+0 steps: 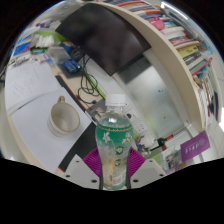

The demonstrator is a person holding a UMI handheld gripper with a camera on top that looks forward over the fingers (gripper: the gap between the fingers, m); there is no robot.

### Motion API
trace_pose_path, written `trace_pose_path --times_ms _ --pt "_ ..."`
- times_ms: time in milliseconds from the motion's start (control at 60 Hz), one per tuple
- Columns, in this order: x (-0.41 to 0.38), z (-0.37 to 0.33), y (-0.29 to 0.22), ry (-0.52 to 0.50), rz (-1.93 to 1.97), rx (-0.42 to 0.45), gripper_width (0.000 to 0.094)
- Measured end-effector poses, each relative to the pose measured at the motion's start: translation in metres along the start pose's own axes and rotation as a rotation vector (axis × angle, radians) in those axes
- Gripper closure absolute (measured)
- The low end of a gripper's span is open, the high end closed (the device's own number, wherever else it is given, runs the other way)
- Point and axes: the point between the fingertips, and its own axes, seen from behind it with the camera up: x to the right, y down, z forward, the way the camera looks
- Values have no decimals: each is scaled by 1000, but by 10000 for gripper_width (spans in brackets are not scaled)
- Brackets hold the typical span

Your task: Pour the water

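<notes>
Water bottle (115, 148) stands upright, white cap up, long axis vertical, green label facing the camera. Just beside it on the white worktop (35, 140) sits a white cup (64, 117); a dark monitor (112, 42) and bookshelves (175, 35) lie well beyond. Gripper (117, 175) jaws pinch the bottle's lower body between the magenta pads.
</notes>
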Motion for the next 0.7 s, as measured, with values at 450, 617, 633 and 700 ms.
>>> trace_pose_path --times_ms 450,617,633,700 --pt "17 50 -32 90 -958 11 634" --pt "7 60 -41 137 -1152 15 635" --pt "5 60 -41 135 -1165 14 634" --pt "2 62 -38 132 -1191 3 634"
